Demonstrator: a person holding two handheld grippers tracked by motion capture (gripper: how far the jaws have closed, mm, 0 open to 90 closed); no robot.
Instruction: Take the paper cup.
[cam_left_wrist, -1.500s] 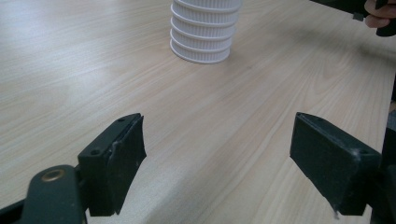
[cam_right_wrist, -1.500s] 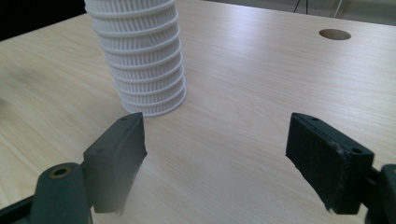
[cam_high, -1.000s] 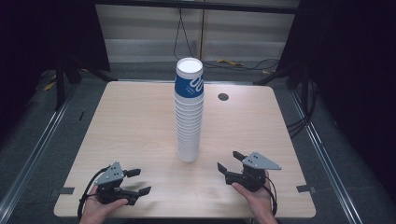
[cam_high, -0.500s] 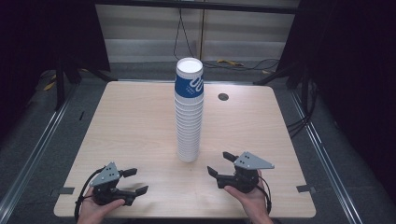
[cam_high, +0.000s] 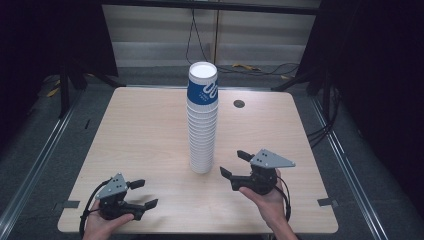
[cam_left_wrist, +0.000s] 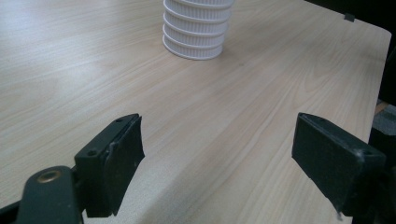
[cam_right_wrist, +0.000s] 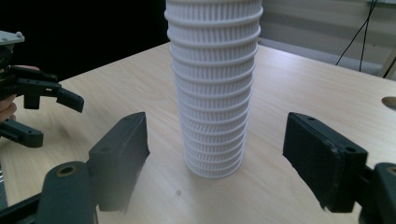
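While both tools sit short of the work, the following is recorded.

Object: tall stack of white ribbed paper cups with a blue-banded top cup (cam_high: 202, 120), upright at the middle of the light wooden table (cam_high: 140, 130).

Right gripper (cam_high: 235, 164): black jaws wide apart, holding nothing, touching nothing; near the foot of the stack, on its right side, pointed at it. In the right gripper view the stack's lower part (cam_right_wrist: 212, 93) stands between the two jaws but farther off, not yet within them.

Left gripper (cam_high: 142, 194): jaws wide apart, empty, by the table's near left corner, well apart from the stack; its own view has the stack's base (cam_left_wrist: 196, 32) far ahead.

Step in hand (judgement): approach of the right gripper toward the stack.

Advice: keep the jaws level and square to the column; close on one rim, not across several; press lightly, since thin paper walls would likely crush.

Risk: a sideways nudge low down could topple so tall a column; bringing the left gripper in to steady the lower cups appears prudent.
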